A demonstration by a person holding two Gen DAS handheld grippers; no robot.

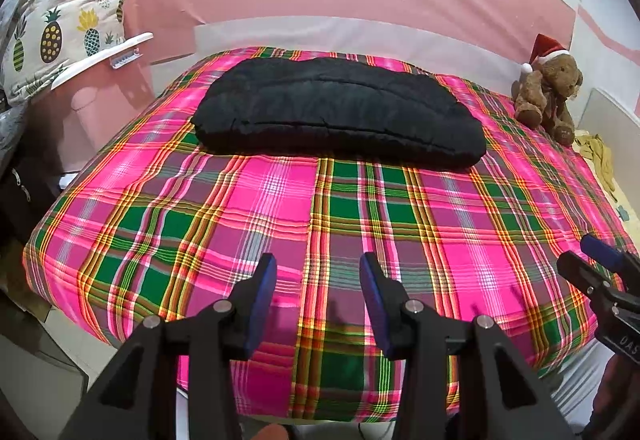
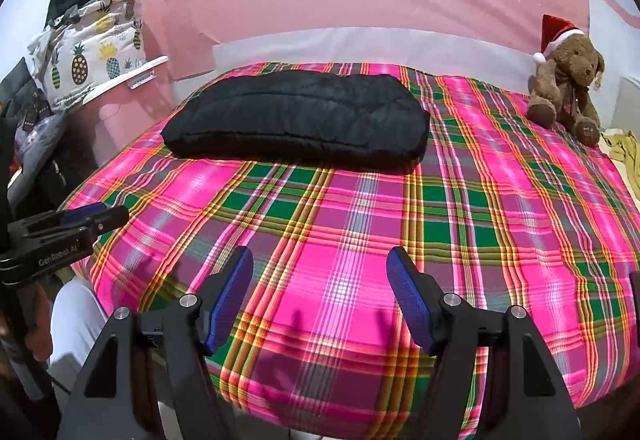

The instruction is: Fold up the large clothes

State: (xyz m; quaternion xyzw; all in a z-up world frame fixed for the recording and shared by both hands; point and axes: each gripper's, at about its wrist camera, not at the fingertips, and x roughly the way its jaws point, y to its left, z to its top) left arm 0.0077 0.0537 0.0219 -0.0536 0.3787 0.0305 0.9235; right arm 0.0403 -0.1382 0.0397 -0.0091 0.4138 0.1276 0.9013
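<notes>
Both grippers hang over the near edge of the bed [image 1: 160,224], left gripper [image 1: 318,280] and right gripper [image 2: 320,280] spread wide, holding nothing. Black padded garment [image 1: 340,112] already sits as a compact folded bundle toward the headboard, well away from them. Could be finished, or mid-fold; any further crease wants matched, even corner grabs.

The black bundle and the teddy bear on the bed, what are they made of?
The black bundle looks like soft padded fabric, matte, perhaps quilted: it is puffy, with stitched lines along it. The teddy bear looks like brown plush, with fuzzy, shaggy edges. Its hat looks like red felt or fleece with white trim.
</notes>
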